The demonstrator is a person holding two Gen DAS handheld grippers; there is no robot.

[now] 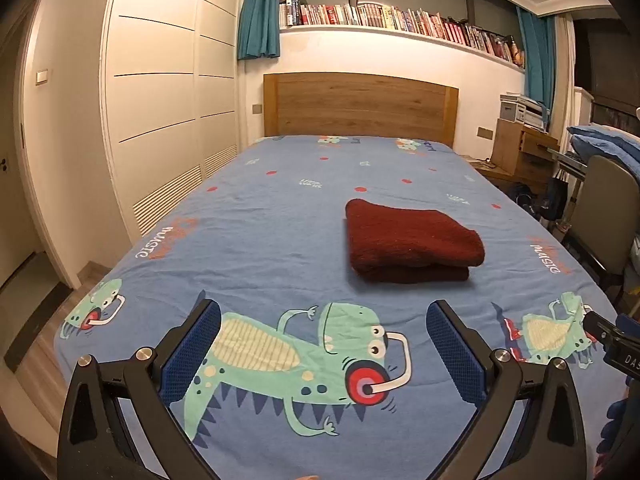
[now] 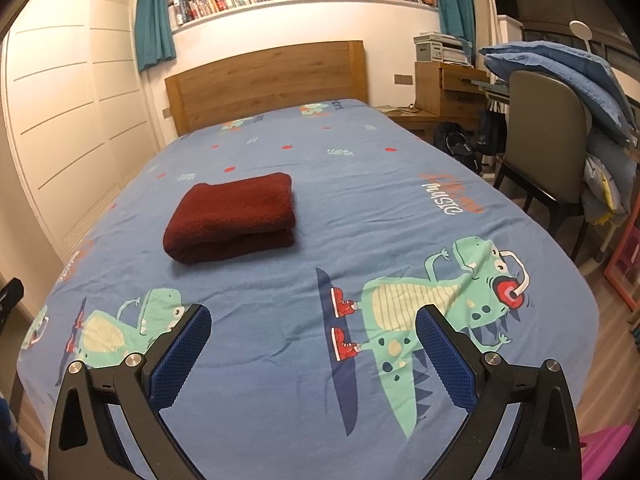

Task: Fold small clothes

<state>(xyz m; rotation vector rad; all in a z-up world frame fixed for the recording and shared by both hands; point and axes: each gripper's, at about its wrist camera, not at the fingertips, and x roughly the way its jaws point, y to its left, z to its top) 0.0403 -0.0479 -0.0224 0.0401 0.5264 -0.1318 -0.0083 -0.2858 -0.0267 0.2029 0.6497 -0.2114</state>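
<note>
One dark red garment (image 1: 412, 242) lies on the bed (image 1: 280, 208), folded into a thick rectangular stack with rounded, fuzzy knit edges; it rests flat on the blue sheet (image 2: 360, 216), in the middle of the bed and well apart from both tools. Two tools are present: the left hand-held gripper (image 1: 323, 354) and the right hand-held gripper (image 2: 313, 354), each with two black fingers faced in blue mesh-textured pads (image 1: 192, 352). Both are released, jaws spread wide with nothing between them, hovering above the near end of the bed. The sheet is smooth cotton-like fabric printed with green cartoon dinosaurs (image 1: 296, 364) wearing red headphones, red dots and the word "music". One wooden headboard (image 1: 360, 104) stands at the far end, below one long shelf of books (image 1: 400, 20); book titles are too small to read. One chair (image 2: 544, 136) stands at the right, partly covered by a blue quilt (image 2: 560, 76) cut off by the frame edge.
</note>
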